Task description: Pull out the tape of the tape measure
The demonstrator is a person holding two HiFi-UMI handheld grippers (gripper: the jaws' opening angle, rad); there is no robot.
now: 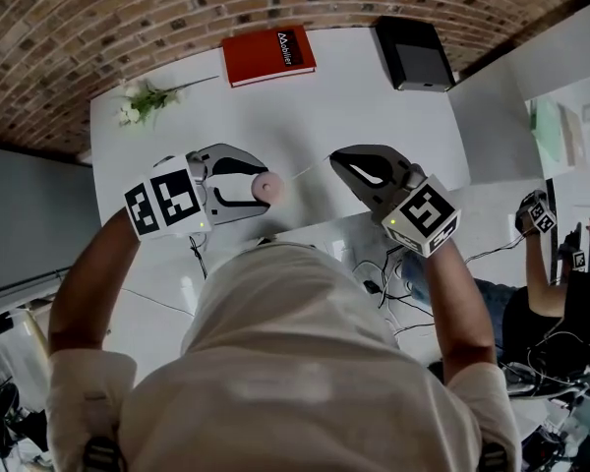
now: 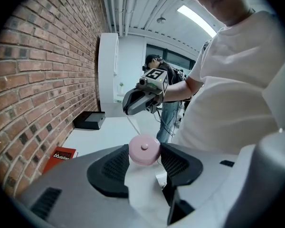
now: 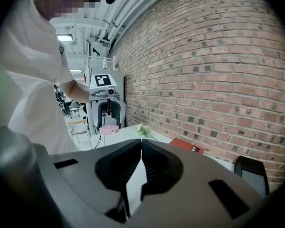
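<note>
A round pink tape measure is held above the white table, with my left gripper shut on its sides. A thin white tape runs from it across to my right gripper, stretched in the air. In the right gripper view the right gripper is shut on the tape's end, a white strip pinched between the pads. That view also shows the left gripper facing it, with the pink case between its jaws.
At the table's far edge lie a red book and a black box; a flower sprig lies at the far left. Cables trail over the near edge. Another person with grippers works at the right. A brick wall stands behind.
</note>
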